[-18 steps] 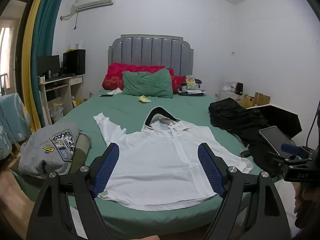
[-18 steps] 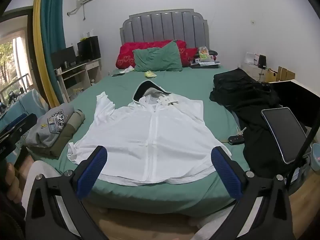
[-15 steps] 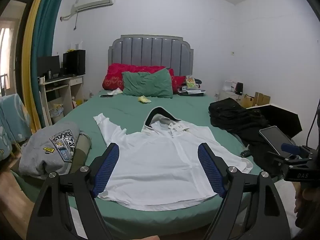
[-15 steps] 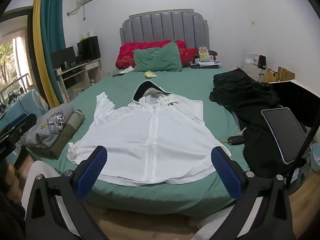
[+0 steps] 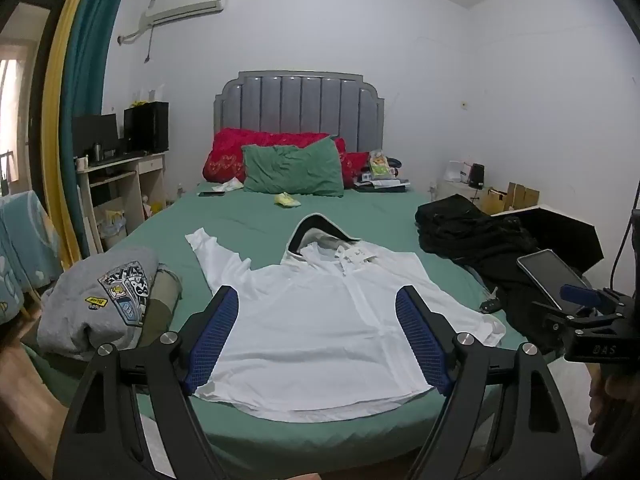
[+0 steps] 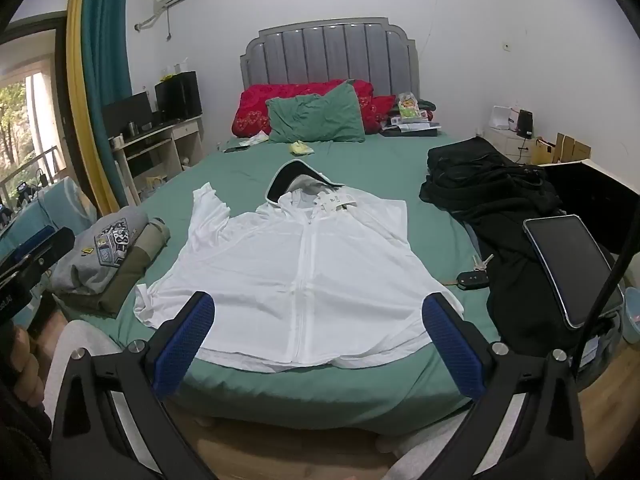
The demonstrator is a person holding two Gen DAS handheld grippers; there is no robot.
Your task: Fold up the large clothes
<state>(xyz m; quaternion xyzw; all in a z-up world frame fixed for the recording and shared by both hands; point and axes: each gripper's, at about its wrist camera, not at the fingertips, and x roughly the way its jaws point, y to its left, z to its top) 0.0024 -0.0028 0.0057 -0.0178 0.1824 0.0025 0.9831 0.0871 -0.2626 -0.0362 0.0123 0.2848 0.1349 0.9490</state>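
Note:
A white hooded zip jacket lies spread flat, front up, on the green bed, hood toward the headboard. It also shows in the right wrist view on the bed. Its left sleeve stretches toward the pillows; the right sleeve is folded in. My left gripper is open and empty, held off the foot of the bed over the hem. My right gripper is open and empty, also before the foot of the bed.
Folded grey and olive clothes sit at the bed's left edge. Black clothes, a tablet and a car key lie on the right. Pillows are at the headboard. A desk stands to the left.

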